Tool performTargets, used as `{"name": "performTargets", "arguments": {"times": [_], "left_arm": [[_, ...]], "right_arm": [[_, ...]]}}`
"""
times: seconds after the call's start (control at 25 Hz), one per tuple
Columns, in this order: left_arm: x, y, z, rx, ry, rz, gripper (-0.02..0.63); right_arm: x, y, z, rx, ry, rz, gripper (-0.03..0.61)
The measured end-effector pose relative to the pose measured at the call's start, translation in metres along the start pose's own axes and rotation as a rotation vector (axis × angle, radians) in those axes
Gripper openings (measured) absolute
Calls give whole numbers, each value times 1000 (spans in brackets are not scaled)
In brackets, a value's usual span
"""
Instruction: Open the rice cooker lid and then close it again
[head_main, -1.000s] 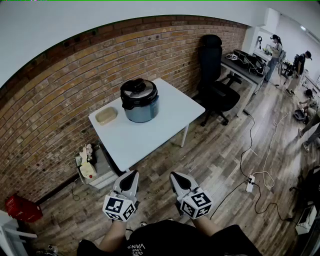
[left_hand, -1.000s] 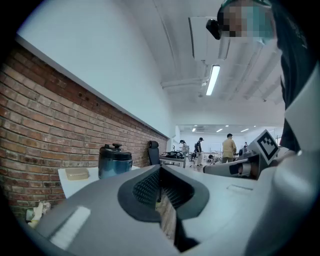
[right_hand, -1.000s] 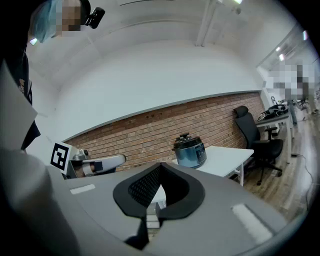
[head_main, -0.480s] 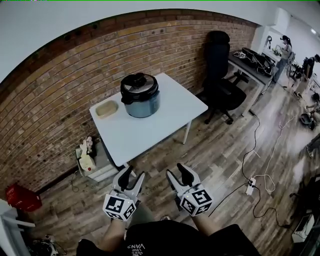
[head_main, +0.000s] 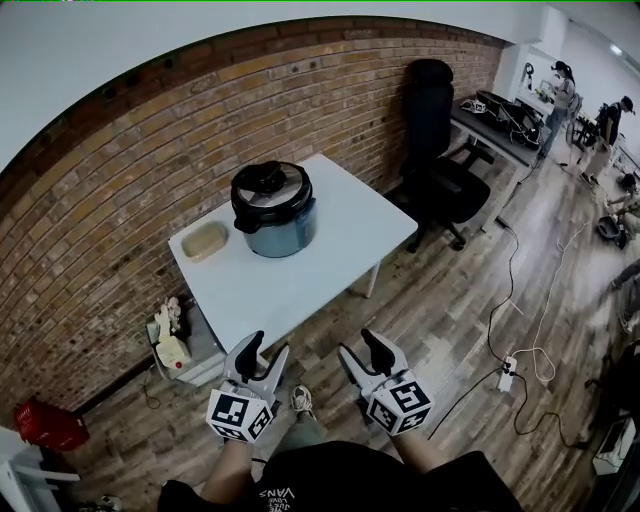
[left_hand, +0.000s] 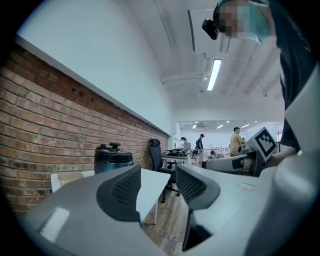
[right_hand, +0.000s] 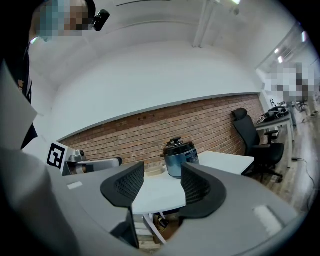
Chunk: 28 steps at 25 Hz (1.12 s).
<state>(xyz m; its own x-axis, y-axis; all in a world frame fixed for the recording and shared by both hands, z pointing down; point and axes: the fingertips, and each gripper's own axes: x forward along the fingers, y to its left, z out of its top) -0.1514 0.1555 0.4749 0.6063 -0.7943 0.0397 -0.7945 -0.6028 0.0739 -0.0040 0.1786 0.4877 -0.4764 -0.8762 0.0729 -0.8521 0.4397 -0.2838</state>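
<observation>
Rice cooker (head_main: 273, 210) is sitting closed, well ahead of the left gripper (head_main: 267, 350) and right gripper (head_main: 362, 348), whose empty jaws have just been opening.

Inventory by count.

- Rice cooker (head_main: 272, 208): one.
- Tan dish (head_main: 205, 240): one.
- Surfaces: two, the white surface (head_main: 340, 235) and the cluttered surface (head_main: 495, 140).
- Claws: two, the left claw (head_main: 264, 350) and the right claw (head_main: 364, 350).
- Black office chair (head_main: 435, 150): one.
- Red crate (head_main: 45, 425): one.
- Power strip (head_main: 507, 378): one.
- Standing people in the far background: two, one person (head_main: 560, 85) and a second person (head_main: 608, 122).
</observation>
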Motion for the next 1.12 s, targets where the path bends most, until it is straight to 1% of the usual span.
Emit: {"name": "performTargets", "arguments": {"times": [0.2,0.32,0.4,0.6,0.72,0.88,1.12], "left_arm": [[48,41,14,-11,-13,-55,190],[72,68,21,-22,-20,-70,190],[85,83,24,-28,-23,-80,190],[109,121,24,-29,3,-112,190],[123,138,28,-15,7,-138,190],[139,160,35,-9,12,-137,190],[158,173,47,-20,1,-111,190]], "right_arm": [[52,-16,15,-6,4,-48,221],[82,-24,24,-11,4,-67,221],[103,-28,29,-16,8,-76,221],[153,-33,36,-5,7,-92,221],[175,-36,38,-3,5,-105,221],[197,-41,38,8,6,-111,221],[223,-63,37,25,25,-106,221]]}}
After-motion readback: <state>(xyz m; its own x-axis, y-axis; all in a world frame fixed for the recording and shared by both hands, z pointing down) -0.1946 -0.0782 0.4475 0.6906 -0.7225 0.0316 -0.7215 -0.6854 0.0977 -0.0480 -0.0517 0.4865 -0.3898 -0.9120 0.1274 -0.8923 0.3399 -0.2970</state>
